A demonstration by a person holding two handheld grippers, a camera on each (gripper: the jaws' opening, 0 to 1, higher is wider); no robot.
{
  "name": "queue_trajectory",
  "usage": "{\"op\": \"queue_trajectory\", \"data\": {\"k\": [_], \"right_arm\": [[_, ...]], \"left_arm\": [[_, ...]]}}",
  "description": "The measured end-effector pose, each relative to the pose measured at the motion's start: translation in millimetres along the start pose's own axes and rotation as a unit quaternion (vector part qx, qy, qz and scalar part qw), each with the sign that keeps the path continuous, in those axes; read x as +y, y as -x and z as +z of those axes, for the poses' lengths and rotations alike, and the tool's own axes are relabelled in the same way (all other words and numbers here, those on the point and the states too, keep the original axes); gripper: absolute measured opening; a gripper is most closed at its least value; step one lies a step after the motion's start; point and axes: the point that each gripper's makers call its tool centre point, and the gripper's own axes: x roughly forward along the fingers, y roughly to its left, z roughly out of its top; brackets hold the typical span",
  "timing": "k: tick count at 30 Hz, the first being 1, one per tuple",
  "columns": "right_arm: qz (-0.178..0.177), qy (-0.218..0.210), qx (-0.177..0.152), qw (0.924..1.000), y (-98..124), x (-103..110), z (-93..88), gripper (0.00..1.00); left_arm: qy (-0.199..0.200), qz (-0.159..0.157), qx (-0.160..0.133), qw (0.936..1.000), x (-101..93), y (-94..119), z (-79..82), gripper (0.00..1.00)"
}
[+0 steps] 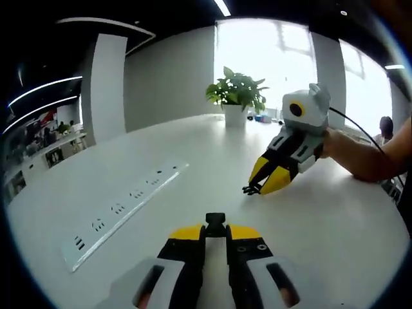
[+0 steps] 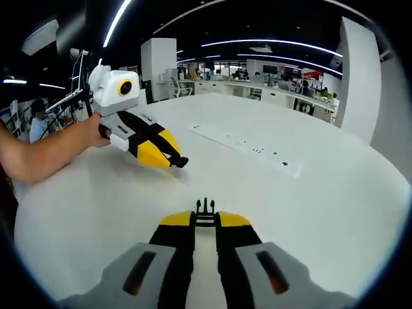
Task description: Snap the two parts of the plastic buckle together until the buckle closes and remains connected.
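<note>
My left gripper (image 1: 215, 233) is shut on the black socket half of the buckle (image 1: 215, 223), which pokes out between its yellow tips, low over the white table (image 1: 193, 154). Across the table, my right gripper (image 1: 262, 187) comes in from the right, shut on the pronged half (image 1: 252, 189), tips down near the tabletop. In the right gripper view, the right gripper (image 2: 205, 223) pinches the pronged half (image 2: 205, 209), prongs forward. The left gripper (image 2: 172, 161) reaches in from the left with the socket half (image 2: 181, 162) at its tips. The two halves are well apart.
A long power-socket strip (image 1: 122, 209) (image 2: 244, 145) is set flush into the table. A potted plant (image 1: 236, 95) stands at the far edge. A person's forearms (image 1: 367, 154) (image 2: 45, 153) hold the grippers. Office desks and people lie beyond the table.
</note>
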Motion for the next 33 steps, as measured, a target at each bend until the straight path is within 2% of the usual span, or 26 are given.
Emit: {"op": "queue_trajectory", "data": {"k": [6, 9, 15, 27, 28, 29, 33], "right_arm": [[-0.006, 0.001, -0.002, 1.0000, 2, 0, 5.0, 0.11], [-0.035, 0.015, -0.020, 0.9991, 5, -10, 15.5, 0.11], [-0.043, 0.009, -0.041, 0.9982, 15, -11, 31.3, 0.11], [-0.036, 0.012, -0.034, 0.9987, 16, -5, 32.2, 0.11], [-0.035, 0.012, -0.034, 0.9988, 16, -4, 32.1, 0.11], [-0.033, 0.011, -0.033, 0.9989, 16, -3, 31.8, 0.11], [-0.023, 0.013, -0.025, 0.9993, 15, 2, 29.5, 0.11]], "left_arm": [[-0.012, -0.004, 0.001, 0.9999, -2.1, 1, 3.8, 0.11], [-0.016, -0.005, -0.003, 0.9998, -3.8, 5, 10.6, 0.11], [-0.012, -0.003, -0.009, 0.9999, -4.0, 12, 18.0, 0.11], [-0.014, -0.012, 0.001, 0.9998, -9.4, 14, 16.9, 0.10], [-0.019, -0.006, 0.000, 0.9998, -8.4, 15, 16.5, 0.10], [-0.033, 0.012, -0.013, 0.9993, -3.5, 16, 20.8, 0.10], [-0.030, 0.003, -0.020, 0.9993, -8.1, 23, 22.5, 0.09]]}}
